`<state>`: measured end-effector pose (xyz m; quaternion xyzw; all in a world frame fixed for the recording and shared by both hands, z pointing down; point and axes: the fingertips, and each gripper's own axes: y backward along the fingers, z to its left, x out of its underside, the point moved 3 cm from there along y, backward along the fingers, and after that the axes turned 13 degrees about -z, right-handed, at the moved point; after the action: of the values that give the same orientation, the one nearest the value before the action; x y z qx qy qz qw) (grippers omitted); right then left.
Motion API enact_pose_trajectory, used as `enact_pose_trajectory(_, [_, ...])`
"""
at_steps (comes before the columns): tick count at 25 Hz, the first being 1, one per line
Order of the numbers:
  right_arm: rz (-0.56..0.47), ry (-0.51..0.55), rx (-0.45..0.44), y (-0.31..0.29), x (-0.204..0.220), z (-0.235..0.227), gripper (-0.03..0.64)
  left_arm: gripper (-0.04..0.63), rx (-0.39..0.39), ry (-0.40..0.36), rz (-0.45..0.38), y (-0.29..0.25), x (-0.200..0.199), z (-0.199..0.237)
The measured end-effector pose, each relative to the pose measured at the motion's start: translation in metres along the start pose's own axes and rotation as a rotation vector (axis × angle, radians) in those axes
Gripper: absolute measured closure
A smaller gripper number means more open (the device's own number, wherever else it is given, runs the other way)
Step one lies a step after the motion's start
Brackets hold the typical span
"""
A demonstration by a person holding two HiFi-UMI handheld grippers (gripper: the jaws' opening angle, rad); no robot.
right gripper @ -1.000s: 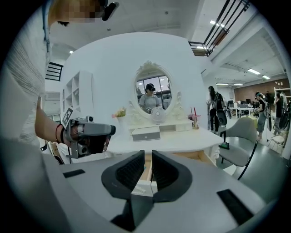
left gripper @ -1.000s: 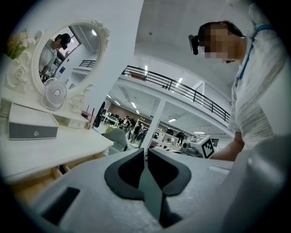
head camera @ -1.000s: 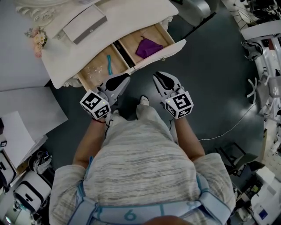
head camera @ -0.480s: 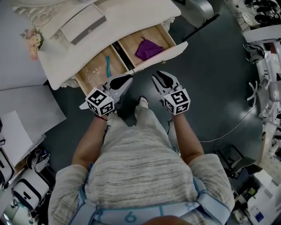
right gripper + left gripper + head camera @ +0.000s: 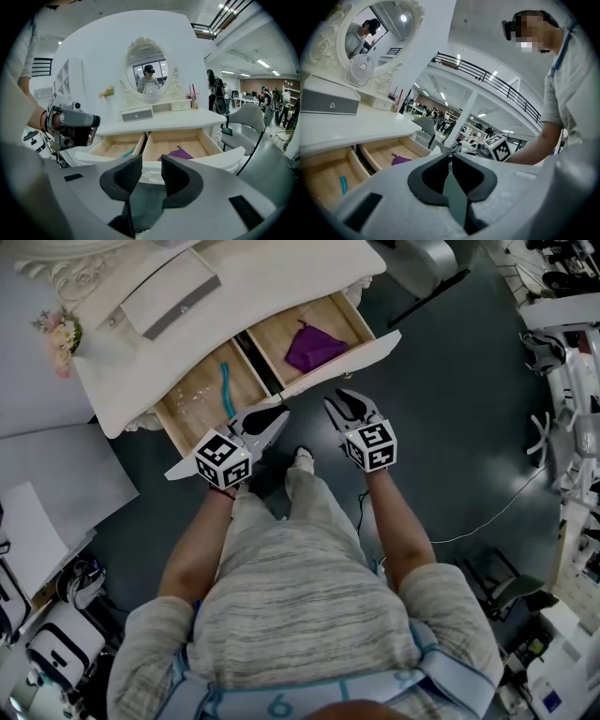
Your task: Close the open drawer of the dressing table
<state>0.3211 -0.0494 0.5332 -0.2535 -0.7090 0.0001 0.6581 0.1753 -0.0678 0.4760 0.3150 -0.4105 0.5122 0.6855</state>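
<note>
The white dressing table point(image 5: 281, 277) has its wide drawer pulled out toward me. The drawer's white front point(image 5: 366, 348) is just beyond both grippers. Inside lie a purple cloth point(image 5: 314, 346) in the right half and a teal item point(image 5: 226, 388) in the left. My left gripper point(image 5: 274, 418) is shut and empty, close to the front's left half. My right gripper point(image 5: 342, 401) faces the front's middle, its jaws opening with nothing between them. The right gripper view shows the drawer front point(image 5: 206, 159) through the gap of the right gripper point(image 5: 151, 161). The left gripper point(image 5: 451, 157) points past the table's right end.
On the tabletop stand an oval mirror point(image 5: 149, 70), a small fan point(image 5: 360, 69) and a grey-fronted box point(image 5: 173, 292). A grey chair point(image 5: 243, 124) sits right of the table. A cable point(image 5: 497, 512) lies on the dark floor; equipment crowds the left and right edges.
Both grippers have sunk and come closer to the drawer front. The left one shifted a little right. The drawer has not moved.
</note>
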Motion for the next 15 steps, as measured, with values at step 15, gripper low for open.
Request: enact_pose_trajectory(15, [0.141, 0.005, 0.086, -0.021, 0.057, -0.064, 0.506, 0.56, -0.015, 0.045, 0.03, -0.031, 0.033, 0.005])
